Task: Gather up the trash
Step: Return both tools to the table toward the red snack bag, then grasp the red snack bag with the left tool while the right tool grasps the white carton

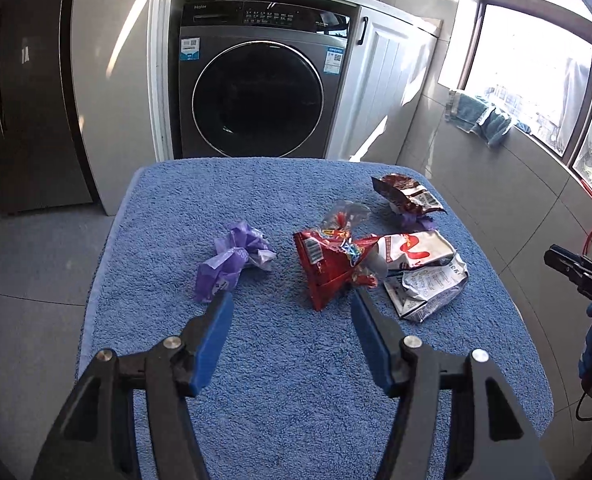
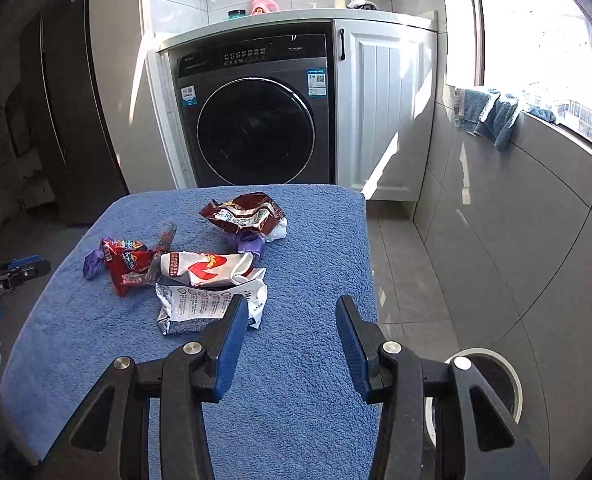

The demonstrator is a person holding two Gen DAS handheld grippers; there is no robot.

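Both grippers hang spread wide with nothing in them: the left gripper (image 1: 292, 300) near the purple wrapper (image 1: 234, 260), the right gripper (image 2: 292, 312) by the silver packet (image 2: 200, 304). Trash sits mid-table on the blue towel (image 1: 296, 380), with the brown wrapper (image 2: 244, 212) nearer the far right corner.

Five pieces of trash lie on the blue towel-covered table (image 1: 256, 360). A crumpled purple wrapper (image 1: 232, 262) sits alone toward the left edge. A red snack bag (image 1: 328, 264) lies mid-table, touching a white-and-red packet (image 1: 414, 250) that overlaps a silver-white pouch (image 1: 428, 288) near the right edge. A brown bag (image 1: 408, 196) lies at the far right corner.
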